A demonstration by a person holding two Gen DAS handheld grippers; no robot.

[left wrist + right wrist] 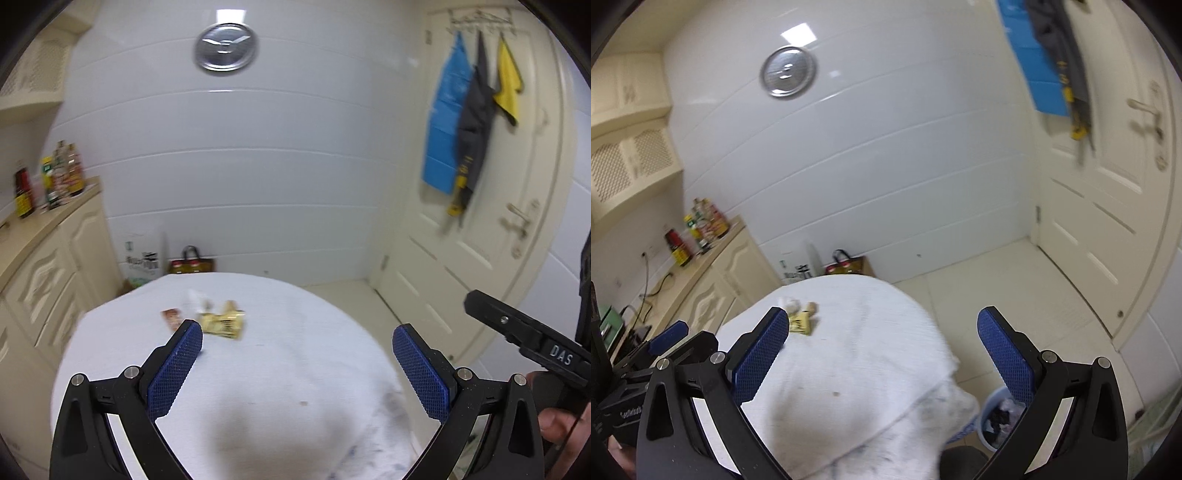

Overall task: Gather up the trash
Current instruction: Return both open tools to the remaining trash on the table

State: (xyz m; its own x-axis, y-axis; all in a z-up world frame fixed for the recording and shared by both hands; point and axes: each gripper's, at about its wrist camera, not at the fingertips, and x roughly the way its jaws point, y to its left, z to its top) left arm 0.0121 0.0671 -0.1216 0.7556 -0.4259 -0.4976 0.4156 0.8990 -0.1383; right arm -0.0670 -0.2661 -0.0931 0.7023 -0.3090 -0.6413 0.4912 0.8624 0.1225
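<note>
Sauce bottles point(48, 177) on counter point(44, 221); blue bag point(445, 122) hung on door point(517, 221)

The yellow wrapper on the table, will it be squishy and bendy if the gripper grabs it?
Probably, yes. The yellow wrapper looks crumpled and creased, so it should be thin, floppy and flatten between the pads. It looks very light, so a push would likely slide it over the white cloth rather than roll it. Both grippers are open, holding nothing.

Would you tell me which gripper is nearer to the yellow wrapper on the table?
Left, narrowly. The left gripper hangs open with the yellow wrapper beside its left finger; the right gripper, also open, sits slightly farther back.
</note>
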